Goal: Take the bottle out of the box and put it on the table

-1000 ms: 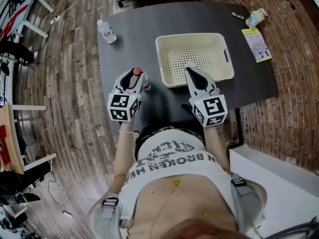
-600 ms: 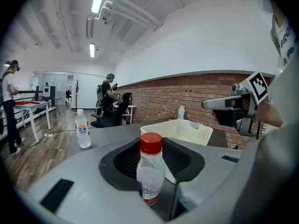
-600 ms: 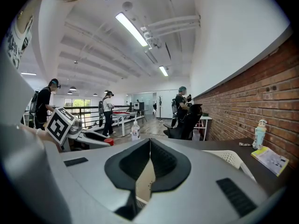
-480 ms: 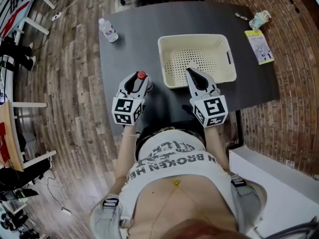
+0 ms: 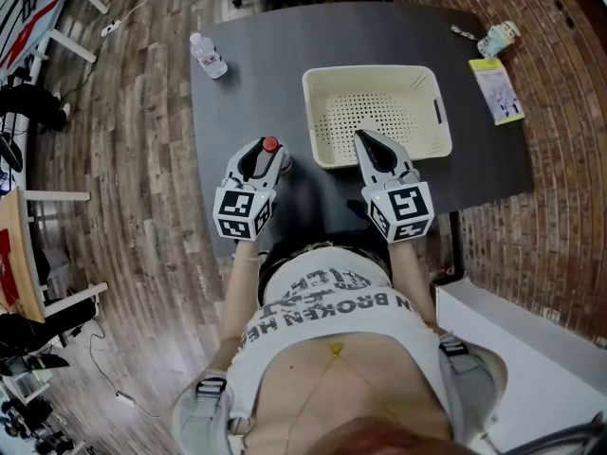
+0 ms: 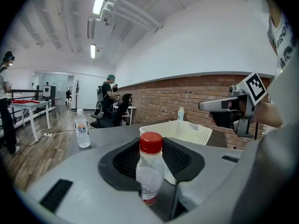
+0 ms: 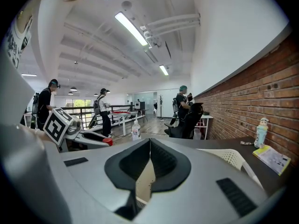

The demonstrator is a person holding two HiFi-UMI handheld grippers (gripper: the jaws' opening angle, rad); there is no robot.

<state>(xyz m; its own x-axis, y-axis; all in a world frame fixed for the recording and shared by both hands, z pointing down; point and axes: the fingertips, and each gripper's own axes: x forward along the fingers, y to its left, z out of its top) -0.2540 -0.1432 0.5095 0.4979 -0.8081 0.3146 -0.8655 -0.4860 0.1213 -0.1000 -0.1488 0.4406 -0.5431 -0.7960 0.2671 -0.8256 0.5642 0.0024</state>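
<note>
Clear bottle, red cap, upright, clamped in left gripper fingers; right gripper fingers pressed together, empty.

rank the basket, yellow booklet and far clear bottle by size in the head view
1. basket, by far the largest
2. yellow booklet and clear bottle: they look about alike, too close to rank

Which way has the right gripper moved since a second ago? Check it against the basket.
No. The right gripper still has its tip over the near rim of the basket, as before.
</note>
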